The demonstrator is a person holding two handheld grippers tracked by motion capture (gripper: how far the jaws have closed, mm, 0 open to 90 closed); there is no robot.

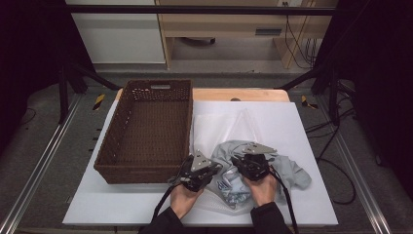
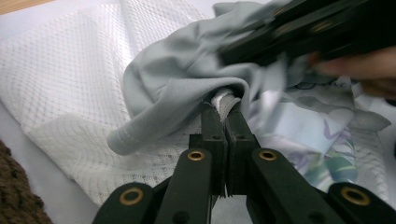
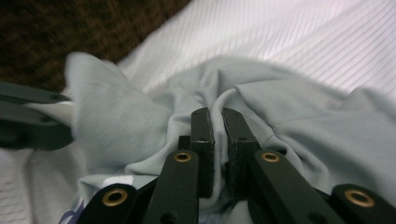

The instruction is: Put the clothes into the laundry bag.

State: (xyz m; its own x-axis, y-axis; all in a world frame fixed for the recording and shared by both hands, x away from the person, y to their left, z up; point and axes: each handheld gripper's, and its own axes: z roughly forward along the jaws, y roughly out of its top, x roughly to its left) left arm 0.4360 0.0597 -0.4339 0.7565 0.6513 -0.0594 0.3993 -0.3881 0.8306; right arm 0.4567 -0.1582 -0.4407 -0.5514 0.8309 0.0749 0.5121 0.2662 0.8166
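High view: grey garment (image 1: 272,163) lay crumpled on the white mesh bag (image 1: 214,127) right of the wicker basket (image 1: 146,131), no clear long axis.
Left gripper view: left gripper (image 2: 223,108) pinched white mesh under the garment's (image 2: 187,79) edge.
Right gripper view: right gripper (image 3: 215,114) clamped a garment (image 3: 289,107) fold; print possibly lettering, unreadable.

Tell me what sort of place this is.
Probably a lab or recording workspace, not a home: a white board laid over a small table inside a dark metal frame, cables trailing on grey carpet, and plain office cabinets behind.
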